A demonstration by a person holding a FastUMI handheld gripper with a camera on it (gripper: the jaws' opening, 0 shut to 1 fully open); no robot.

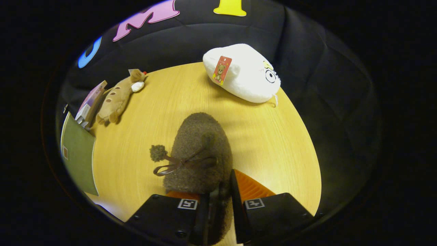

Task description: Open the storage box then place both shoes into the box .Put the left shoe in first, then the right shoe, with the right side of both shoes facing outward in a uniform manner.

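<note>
Brown fuzzy fleece slipper [199, 155], bow and pompom on top, clamped at heel rim between gripper [218, 194] fingers, apparently lifted over pale wooden table [273, 143]. Soft, light, compressible; collar grip adequate. Beyond: white plush toy [244, 73], tan plush animal [116, 99].

my gripper [218, 191] is low at the near edge, pointing forward and tilted down. both fingers [251, 191] are drawn in close, pinching the heel of the brown fuzzy shoe [199, 153] between them.
</note>
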